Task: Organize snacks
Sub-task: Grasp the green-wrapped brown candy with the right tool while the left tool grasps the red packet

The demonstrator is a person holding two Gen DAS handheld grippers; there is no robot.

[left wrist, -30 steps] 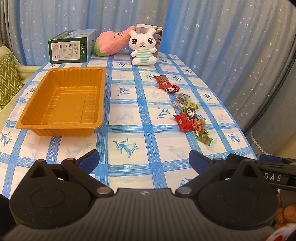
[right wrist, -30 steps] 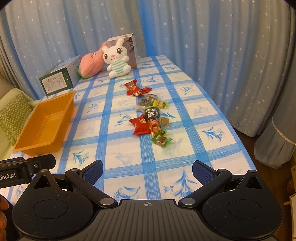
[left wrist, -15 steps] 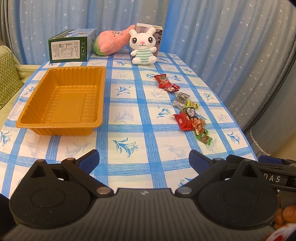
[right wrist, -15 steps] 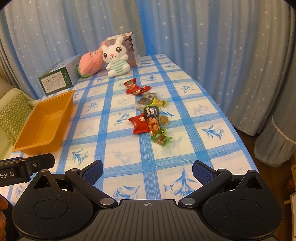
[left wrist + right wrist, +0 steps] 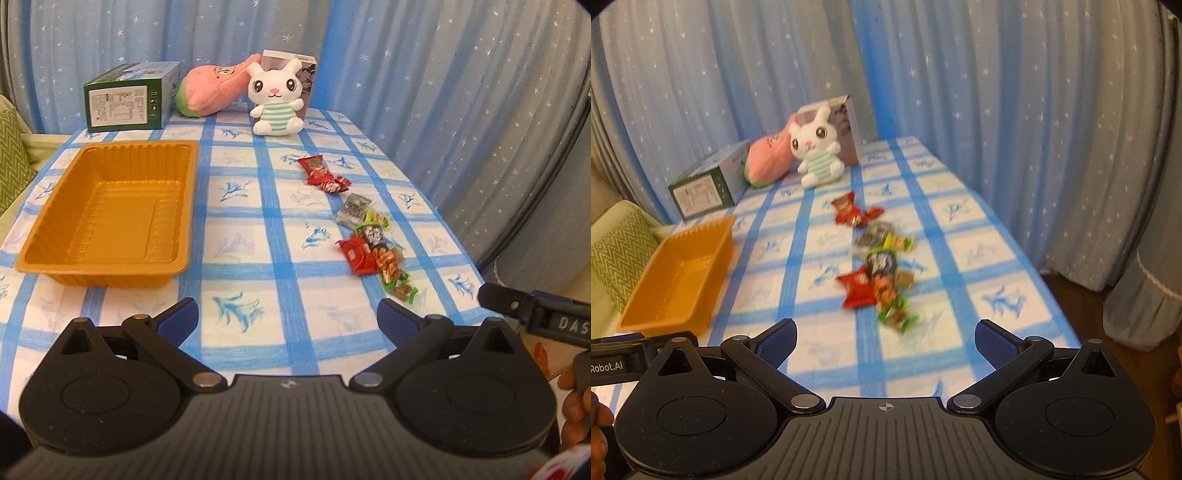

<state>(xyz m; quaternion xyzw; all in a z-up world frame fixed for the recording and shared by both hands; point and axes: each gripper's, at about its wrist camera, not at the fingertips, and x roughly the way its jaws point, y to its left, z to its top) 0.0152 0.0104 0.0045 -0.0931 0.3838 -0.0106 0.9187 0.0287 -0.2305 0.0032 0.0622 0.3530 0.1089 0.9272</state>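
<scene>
The snacks point(image 5: 369, 236) lie in a loose row on the right side of the worktop point(image 5: 258, 280), which has a blue checked cloth, and none of them is in the orange tray point(image 5: 107, 214) on the left side. The left tongs point(image 5: 288, 317) and the right tongs point(image 5: 884, 338) both hang above the near edge with their fingers wide apart and nothing in them. A white bunny toy point(image 5: 276, 99), a pink plush point(image 5: 212, 90) and a green box point(image 5: 129, 96) stand at the far end by the blue curtain point(image 5: 424, 59).

My feeds: even, warm indoor light, soft shadows. Right wrist view motion-blurred over the snacks point(image 5: 877, 273); left sharp. Fisheye bends the edges, corners dark.
</scene>
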